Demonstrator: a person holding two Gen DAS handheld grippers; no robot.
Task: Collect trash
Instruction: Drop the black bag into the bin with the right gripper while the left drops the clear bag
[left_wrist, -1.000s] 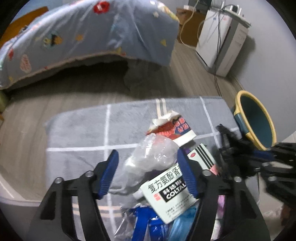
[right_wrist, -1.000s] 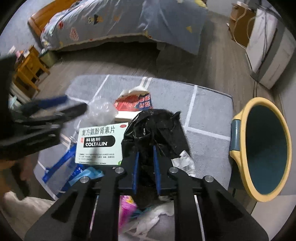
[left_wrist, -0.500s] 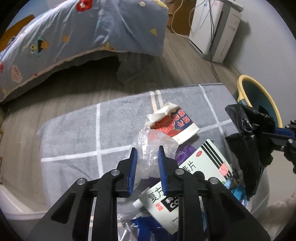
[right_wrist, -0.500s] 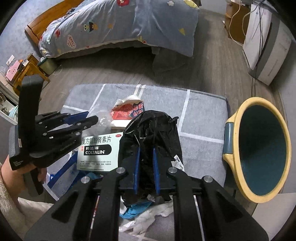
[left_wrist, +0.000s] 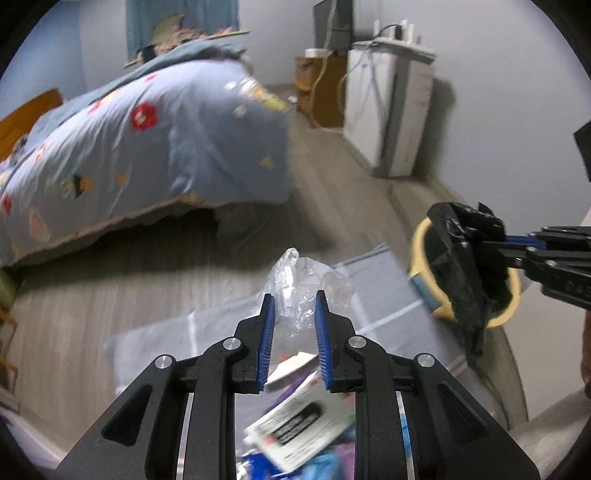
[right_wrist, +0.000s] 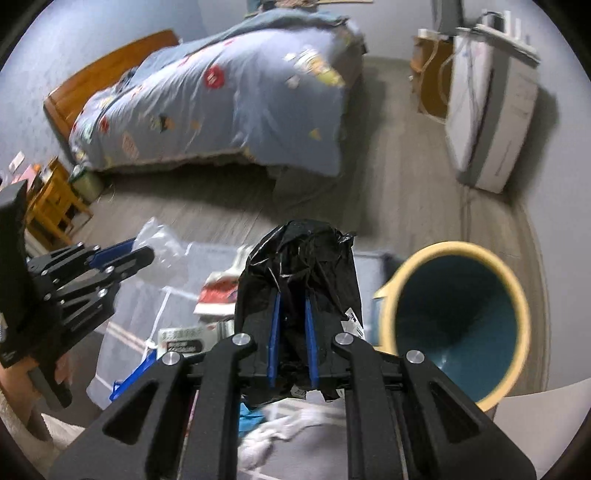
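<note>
Both tongs are now lifted clear of the litter pile w/ a piece each. A sec ago the left tongs (left_wrist: 291, 302) stood wide around the clear plastic wrap (left_wrist: 306, 284) on the grey rug (left_wrist: 384, 280); their jaws have just been closing, and now the blue pads pinch the wrap, which hangs crumpled above the rug. The right tongs (right_wrist: 291, 306) are narrow, clamped on the black plastic bag (right_wrist: 299, 266) as before, but the bag is up off the rug now and sits closer to the yellow-rimmed bin (right_wrist: 458, 314). So two bits of trash are in hand; likely next is the drop into the bin, right one first since it's nearest. Left view shows the black bag hanging right in front of the bin mouth, plus the white medicine box (left_wrist: 299, 428) left below on the pile. Right view shows what the left can't: the bin's open teal inside, the red-and-white packet (right_wrist: 218, 291) on the rug, white tissue (right_wrist: 280, 428) near the cam, and the hand (right_wrist: 22, 373) gripping the left tool.
</note>
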